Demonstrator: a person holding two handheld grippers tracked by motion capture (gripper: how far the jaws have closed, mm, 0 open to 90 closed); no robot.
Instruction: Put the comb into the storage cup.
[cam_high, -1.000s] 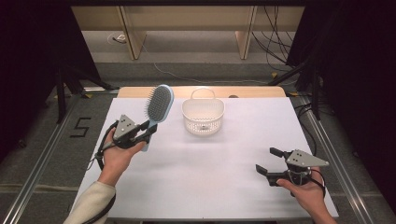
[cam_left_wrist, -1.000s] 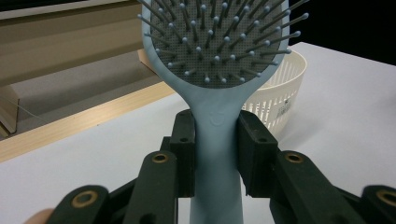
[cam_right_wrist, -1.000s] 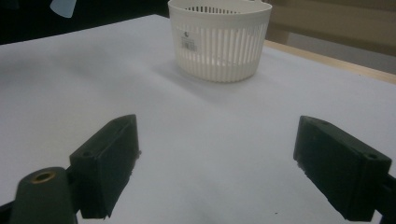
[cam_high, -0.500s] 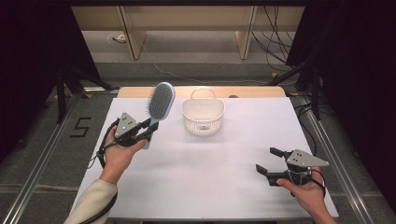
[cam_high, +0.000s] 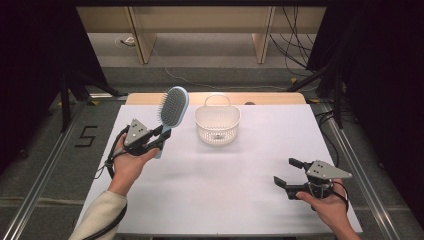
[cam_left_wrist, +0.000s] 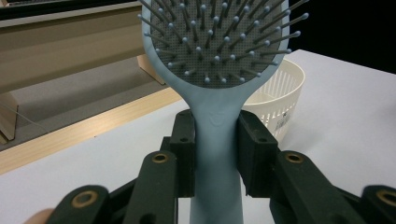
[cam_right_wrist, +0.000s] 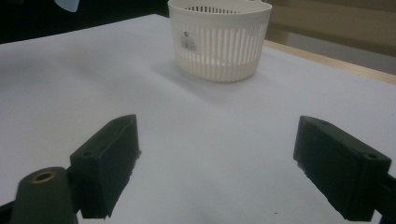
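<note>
A light blue hairbrush (cam_high: 171, 112) (cam_left_wrist: 217, 60) with a grey bristle pad is held up off the table, head pointing up and away. My left gripper (cam_high: 161, 138) (cam_left_wrist: 216, 154) is shut on its handle, both black pads pressing the handle's sides. A white slatted plastic basket (cam_high: 217, 122) (cam_left_wrist: 280, 93) (cam_right_wrist: 219, 39) stands just right of the brush at the back middle of the white table (cam_high: 240, 175). My right gripper (cam_high: 287, 172) (cam_right_wrist: 217, 163) hovers near the table's front right, open, with nothing between its pads.
A wooden strip (cam_high: 270, 98) runs along the table's far edge. Metal rails (cam_high: 45, 170) flank the table on both sides. A floor mark shaped like a 5 (cam_high: 86, 136) lies to the left. Wooden furniture legs (cam_high: 142, 40) and cables stand beyond.
</note>
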